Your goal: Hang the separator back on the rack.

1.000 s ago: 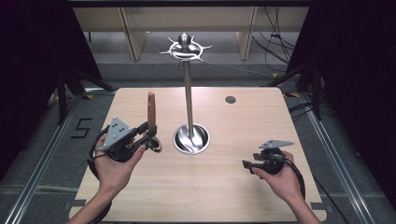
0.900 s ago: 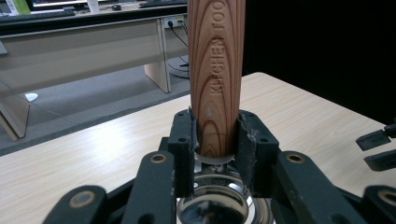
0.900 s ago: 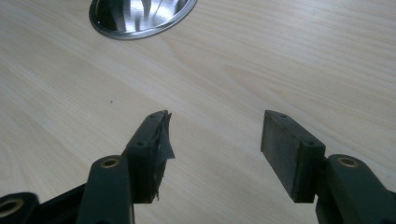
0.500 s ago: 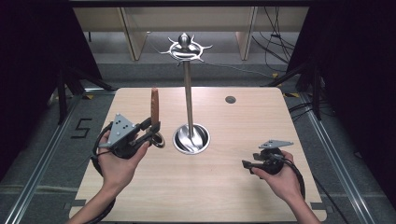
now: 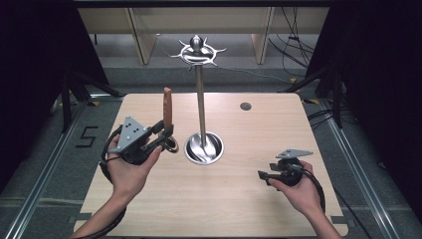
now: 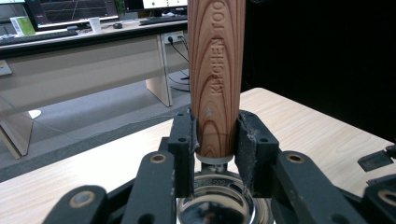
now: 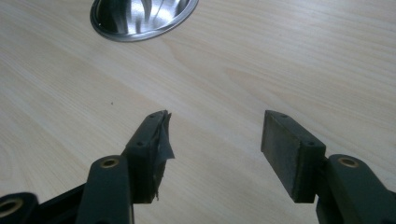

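While the left gripper (image 5: 166,135) stands clamped on the wooden handle (image 6: 216,70) of a kitchen tool, holding it upright just left of the metal stand (image 5: 201,99), the right gripper (image 5: 263,175) rests low over the table (image 5: 239,199) with its jaws apart and nothing between them. At the handle's lower end a shiny metal part (image 6: 217,205) shows between the jaws. Pale, light-grained wood makes up the tabletop, with a small dark round hole (image 5: 245,106) near its far edge and the stand's round steel base (image 5: 204,148) near the middle. Beyond the table lie grey floor, loose cables (image 5: 293,50) and pale wooden furniture legs; the left gripper view shows a long desk (image 6: 84,37) with monitors behind
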A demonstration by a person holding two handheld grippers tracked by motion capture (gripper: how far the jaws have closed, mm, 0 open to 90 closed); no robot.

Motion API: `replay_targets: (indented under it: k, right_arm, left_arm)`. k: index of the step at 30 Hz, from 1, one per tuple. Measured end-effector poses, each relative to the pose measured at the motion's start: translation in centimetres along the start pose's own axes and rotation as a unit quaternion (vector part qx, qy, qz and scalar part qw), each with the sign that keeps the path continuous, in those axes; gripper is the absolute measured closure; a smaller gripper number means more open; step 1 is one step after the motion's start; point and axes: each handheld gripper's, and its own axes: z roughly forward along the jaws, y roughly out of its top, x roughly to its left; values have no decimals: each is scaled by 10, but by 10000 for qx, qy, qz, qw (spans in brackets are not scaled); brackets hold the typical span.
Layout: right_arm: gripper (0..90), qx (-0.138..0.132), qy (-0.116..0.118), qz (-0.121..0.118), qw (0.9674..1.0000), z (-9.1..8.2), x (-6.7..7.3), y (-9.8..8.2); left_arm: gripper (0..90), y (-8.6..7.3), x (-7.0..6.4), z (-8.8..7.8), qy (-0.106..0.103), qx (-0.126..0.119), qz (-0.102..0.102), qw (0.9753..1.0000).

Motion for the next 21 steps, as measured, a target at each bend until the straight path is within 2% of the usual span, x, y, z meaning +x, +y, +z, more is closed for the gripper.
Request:
replay_targets:
  k: [1,2,4,5,7,9,10,12,14,15,16,17,18,21]
  right_arm:
    - [427,-30,3,-55,10000,1,-1,0]
    - [427,16,-1,22,10000,0,1,0]
    - [427,55,35,90,9999,-1,1,0]
    - [427,48,13,108,9999,-1,2,0]
    - [426,-16,-2,-24,10000,0,0,0]
    - [426,25,-1,19,10000,0,0,0]
    - [426,-15,6,-44,10000,1,-1,0]
    - [426,60,9,93,9999,-1,2,0]
    - [426,65,22,86,9999,-1,2,0]
    - [426,98,41,223,9997,-1,4,0]
    - [426,98,49,141,9998,-1,3,0]
    - [426,106,55,142,9998,-1,3,0]
    - [427,20,21,-15,10000,1,2,-1]
    - [426,52,41,105,9999,0,3,0]
  left_arm:
    - [687,0,-1,0,-20,-8,-82,10000]
    - [687,1,-2,0,-21,-32,-97,9999]
    - [687,3,-2,1,35,-82,12,10000]
    - [687,3,-3,1,6,-58,-56,10000]
    - [688,4,-4,2,-12,-71,-41,10000]
    - [687,5,-4,3,-31,-65,-70,9999]
    - [687,5,-4,4,-35,-66,-69,9999]
    - [687,5,-4,6,-41,-59,-64,10000]
    - [687,5,-5,7,-43,-60,-76,9999]
    - [687,5,-5,7,-39,-70,-66,9999]
    - [687,6,-5,7,9,-91,25,10000]
    - [687,5,-6,8,-25,-69,-47,10000]
    - [687,6,-6,8,-35,-77,-45,10000]
    - [687,7,-6,8,-36,-69,-43,10000]
